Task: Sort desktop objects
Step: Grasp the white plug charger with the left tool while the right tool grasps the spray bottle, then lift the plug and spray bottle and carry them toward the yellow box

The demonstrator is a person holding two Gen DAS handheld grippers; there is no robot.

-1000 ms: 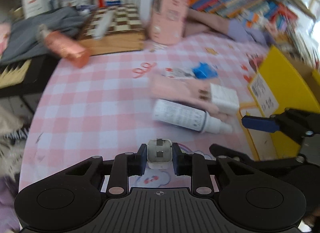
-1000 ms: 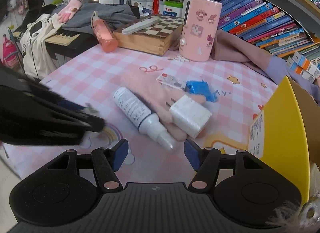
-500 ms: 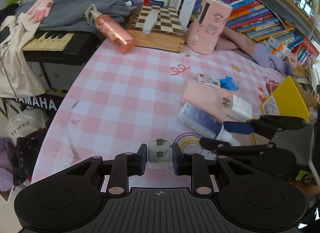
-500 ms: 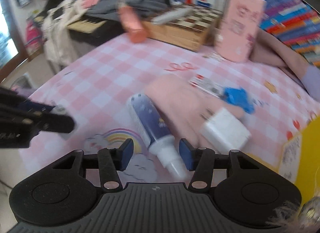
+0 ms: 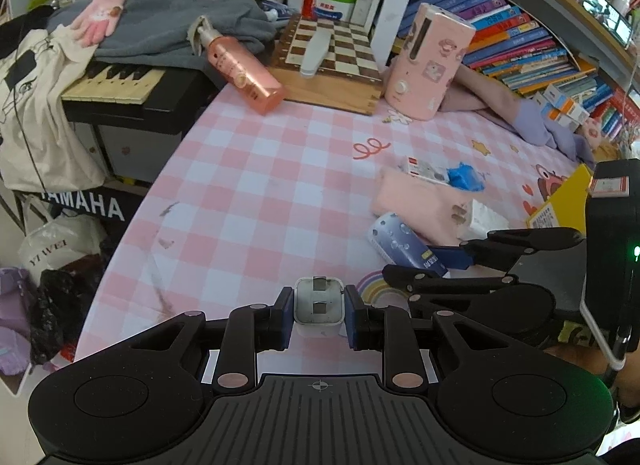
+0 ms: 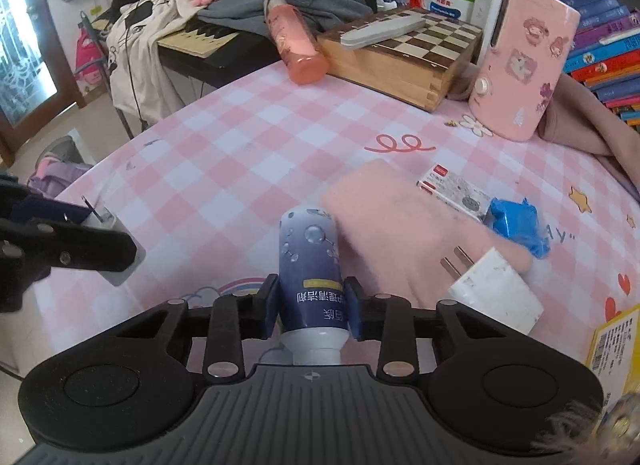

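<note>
Spray bottle, blue with a white neck, lies on the pink checked tablecloth, and my right gripper has closed on its lower body; both blue pads press its sides, with the base pointing away from me. Just right of it, a pink cloth lies flat, and a larger white plug adapter rests on the cloth's near edge, prongs aimed left. A small printed box and a crumpled blue item sit at the cloth's far side.

My left gripper is clamped tight around a small white charger plug, prong face up and towards the camera, held above the table's near edge. From the right wrist view that same plug shows at the far left, gripped between black fingers.

Near the right edge I see a yellow box. Further back stand a pink pump bottle, leaning against a wooden chessboard box, and a tall pink case.
</note>
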